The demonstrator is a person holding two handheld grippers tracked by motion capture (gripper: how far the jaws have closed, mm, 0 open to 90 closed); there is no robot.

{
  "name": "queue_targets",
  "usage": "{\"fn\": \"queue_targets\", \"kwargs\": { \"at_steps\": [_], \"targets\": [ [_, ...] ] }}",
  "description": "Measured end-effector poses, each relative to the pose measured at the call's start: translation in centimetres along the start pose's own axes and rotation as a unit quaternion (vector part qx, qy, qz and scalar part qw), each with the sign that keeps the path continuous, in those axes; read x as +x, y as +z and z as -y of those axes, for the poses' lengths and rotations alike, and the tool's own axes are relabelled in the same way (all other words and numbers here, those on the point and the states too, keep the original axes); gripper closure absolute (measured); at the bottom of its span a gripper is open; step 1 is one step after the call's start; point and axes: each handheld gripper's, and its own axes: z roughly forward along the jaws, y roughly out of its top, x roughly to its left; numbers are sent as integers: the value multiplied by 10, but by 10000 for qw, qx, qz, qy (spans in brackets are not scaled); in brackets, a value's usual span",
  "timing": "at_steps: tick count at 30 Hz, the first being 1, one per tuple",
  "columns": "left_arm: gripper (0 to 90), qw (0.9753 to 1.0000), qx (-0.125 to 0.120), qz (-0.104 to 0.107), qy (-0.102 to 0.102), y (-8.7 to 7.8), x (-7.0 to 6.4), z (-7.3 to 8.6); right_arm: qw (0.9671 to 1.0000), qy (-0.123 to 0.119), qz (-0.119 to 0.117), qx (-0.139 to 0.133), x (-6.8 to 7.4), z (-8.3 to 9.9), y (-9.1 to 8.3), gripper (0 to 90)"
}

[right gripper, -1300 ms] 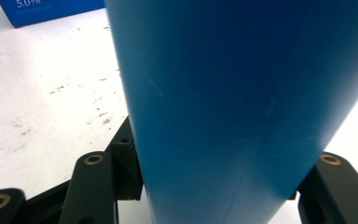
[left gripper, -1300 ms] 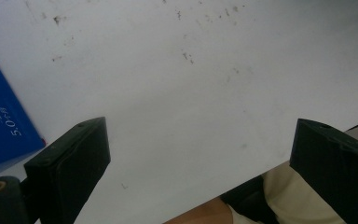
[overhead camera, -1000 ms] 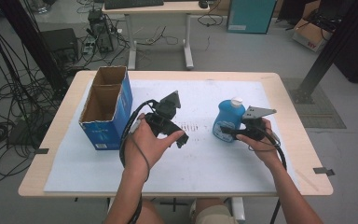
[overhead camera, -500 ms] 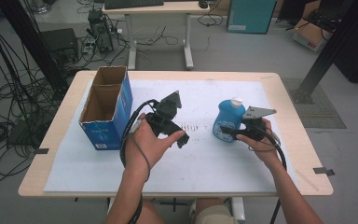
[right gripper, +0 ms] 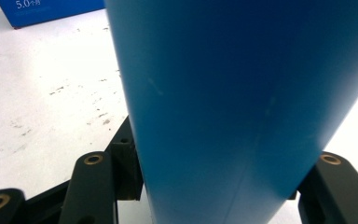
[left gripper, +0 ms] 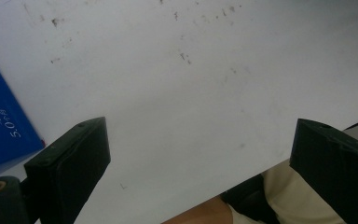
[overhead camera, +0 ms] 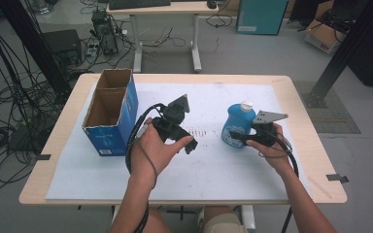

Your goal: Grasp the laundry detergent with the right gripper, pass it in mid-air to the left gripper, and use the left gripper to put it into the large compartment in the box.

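A blue bottle point(overhead camera: 238, 124) with a white cap stands on the white mat point(overhead camera: 209, 170), right of centre. My right gripper point(overhead camera: 235, 138) is shut on its lower body; in the right gripper view the bottle point(right gripper: 237, 93) sits between the jaws. My left gripper point(overhead camera: 182, 137) is held just above the mat near the middle, right of the box. It is open, jaws wide apart, with nothing between them point(left gripper: 200, 140).
An open-topped blue cardboard box point(overhead camera: 111, 114) stands at the mat's left; it appears empty. Its blue wall shows in the left gripper view point(left gripper: 0, 121) and the right gripper view point(right gripper: 51, 9). The wooden table point(overhead camera: 301, 107) borders the mat. Cables and desks lie beyond.
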Motion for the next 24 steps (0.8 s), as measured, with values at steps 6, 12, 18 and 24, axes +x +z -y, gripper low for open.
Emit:
{"fn": "queue_targets", "kwargs": {
  "at_steps": [6,12,18,24],
  "targets": [
    [53,10000,4,-13,1,-1,0,1,10000,-19,2,-13,0,0,0,430],
    [53,10000,2,-5,14,-3,1,1,10000,19,33,33,1,-1,0,430],
    [53,10000,-40,18,27,-10,1,1,9999,41,102,62,3,-2,0,431],
    [53,9999,-49,80,84,-18,5,3,9998,-16,76,172,5,-7,0,432]
  ]
}}
